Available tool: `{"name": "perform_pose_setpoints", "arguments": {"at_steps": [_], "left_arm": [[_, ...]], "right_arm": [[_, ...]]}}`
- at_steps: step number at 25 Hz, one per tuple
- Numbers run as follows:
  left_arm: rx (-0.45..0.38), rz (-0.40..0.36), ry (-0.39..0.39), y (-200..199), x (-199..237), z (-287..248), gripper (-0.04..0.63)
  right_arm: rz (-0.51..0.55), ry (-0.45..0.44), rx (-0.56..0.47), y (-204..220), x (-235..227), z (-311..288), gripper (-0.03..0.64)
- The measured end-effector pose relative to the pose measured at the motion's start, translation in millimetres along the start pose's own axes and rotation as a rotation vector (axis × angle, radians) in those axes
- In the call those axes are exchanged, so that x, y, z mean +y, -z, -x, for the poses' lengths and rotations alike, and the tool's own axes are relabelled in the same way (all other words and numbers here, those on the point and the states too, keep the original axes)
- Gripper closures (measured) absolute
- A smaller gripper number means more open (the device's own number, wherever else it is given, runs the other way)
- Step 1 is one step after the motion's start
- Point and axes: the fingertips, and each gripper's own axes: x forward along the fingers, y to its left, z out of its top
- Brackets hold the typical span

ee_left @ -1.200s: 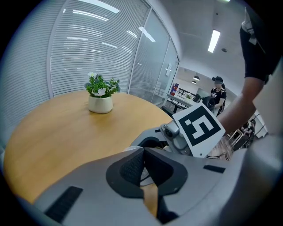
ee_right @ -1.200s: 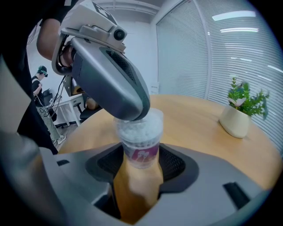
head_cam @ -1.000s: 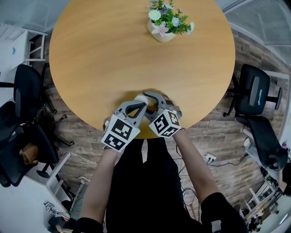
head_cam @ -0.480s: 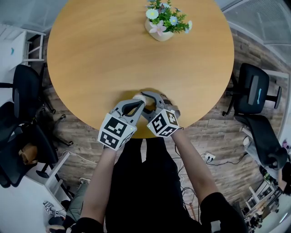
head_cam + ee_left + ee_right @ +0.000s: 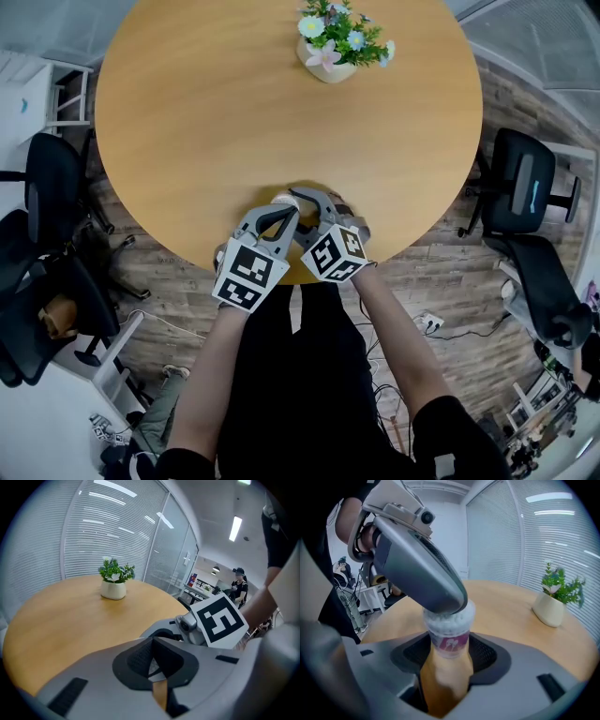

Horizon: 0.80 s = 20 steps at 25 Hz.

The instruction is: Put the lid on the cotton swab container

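Presently the right gripper (image 5: 449,654) clamps the cotton swab container (image 5: 449,629) upright at the table's (image 5: 216,122) near edge. The left gripper (image 5: 152,652) lies directly over its mouth, jaws pressed together on a thin pale sliver, apparently the lid (image 5: 153,667). Seating direction is judged straight down the container's axis.

Left forearm (image 5: 211,375) and right forearm (image 5: 398,337) extend forward, converging. Left hand-held gripper (image 5: 151,656): jaws closed together, tip sitting on top of the cotton swab container (image 5: 449,630). Right hand-held gripper (image 5: 449,654): jaws wide, pads clamping the container's sides.
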Motion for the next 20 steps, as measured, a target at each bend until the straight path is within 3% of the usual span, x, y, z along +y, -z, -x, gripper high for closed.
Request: {"name": "perform_pose_setpoints", "arguments": {"at_steps": [5,11,20], "left_arm": [[-0.033,-0.037,0.02,-5,-3,1,0.589],[-0.19,0.067,0.023,-19,6,13,0.589],[-0.194,0.068,0.013,-14,6,20,0.589]], "right_arm": [[-0.003,-0.001,0.0,0,-1,0,0.371],[0.037,-0.019,0.007,3,7,-1,0.351],[0.02,0.008,-0.018,-1,0,4,0.327]]}}
